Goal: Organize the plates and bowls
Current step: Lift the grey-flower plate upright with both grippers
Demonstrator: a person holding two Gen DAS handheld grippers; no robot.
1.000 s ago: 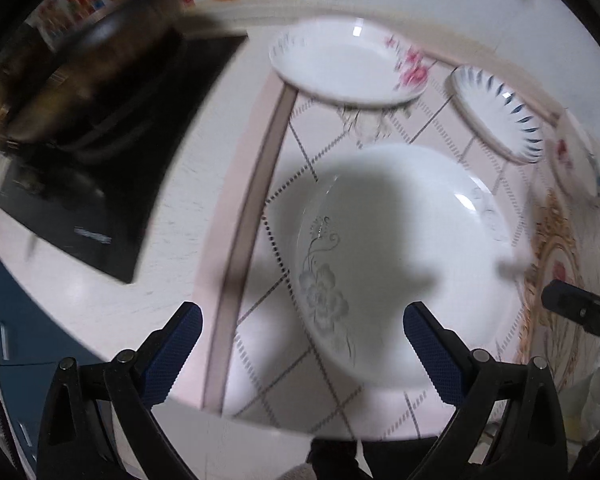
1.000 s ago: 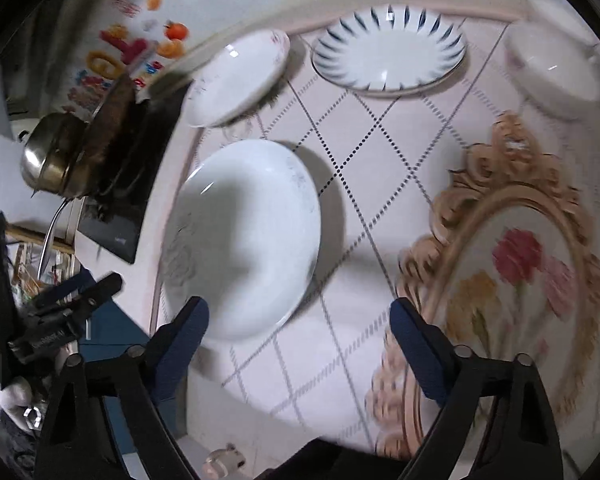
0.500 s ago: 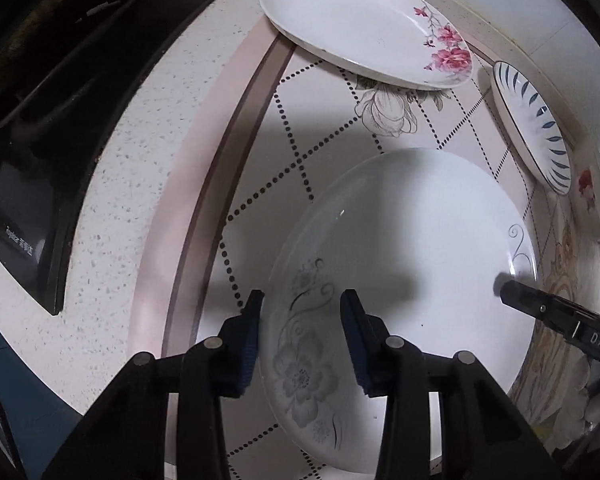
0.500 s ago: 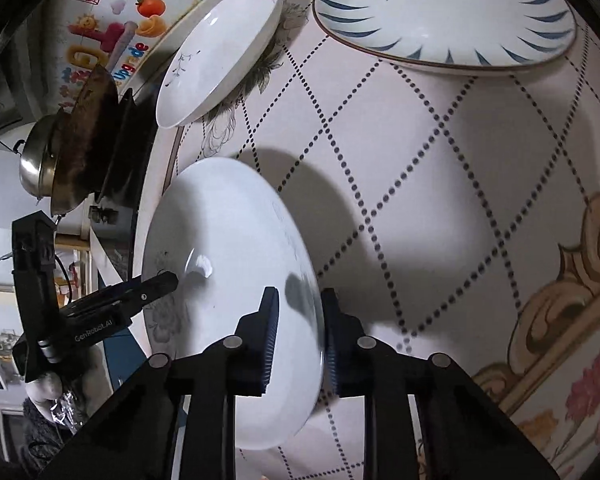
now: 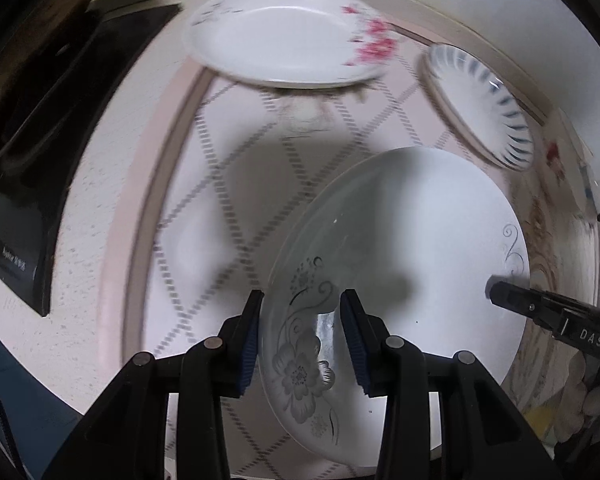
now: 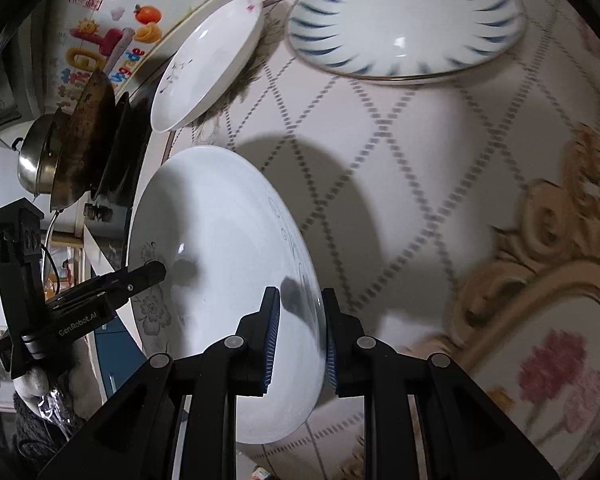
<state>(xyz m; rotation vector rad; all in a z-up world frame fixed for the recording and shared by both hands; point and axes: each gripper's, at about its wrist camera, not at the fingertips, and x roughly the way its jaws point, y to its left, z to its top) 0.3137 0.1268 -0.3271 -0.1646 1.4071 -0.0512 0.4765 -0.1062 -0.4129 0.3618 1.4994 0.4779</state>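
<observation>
Lifted off the patterned pink table mat (image 5: 228, 184) since half a second ago, the large round white ceramic plate with a grey flower print (image 5: 400, 240) is now held tilted above it. From the left wrist, the left gripper (image 5: 300, 332) is seen clamped on the plate's near rim, beside the grey flower. Beyond the plate, a glossy white oval plate with pink blossoms (image 5: 284, 36) and a blue-striped round dish (image 5: 480, 104) are blurred. From the right wrist, the right gripper (image 6: 300, 336) is seen clamped on the opposite rim, the smooth glazed plate (image 6: 220, 240) standing steeply. Behind it, the striped dish (image 6: 408, 20) lies on the mat.
</observation>
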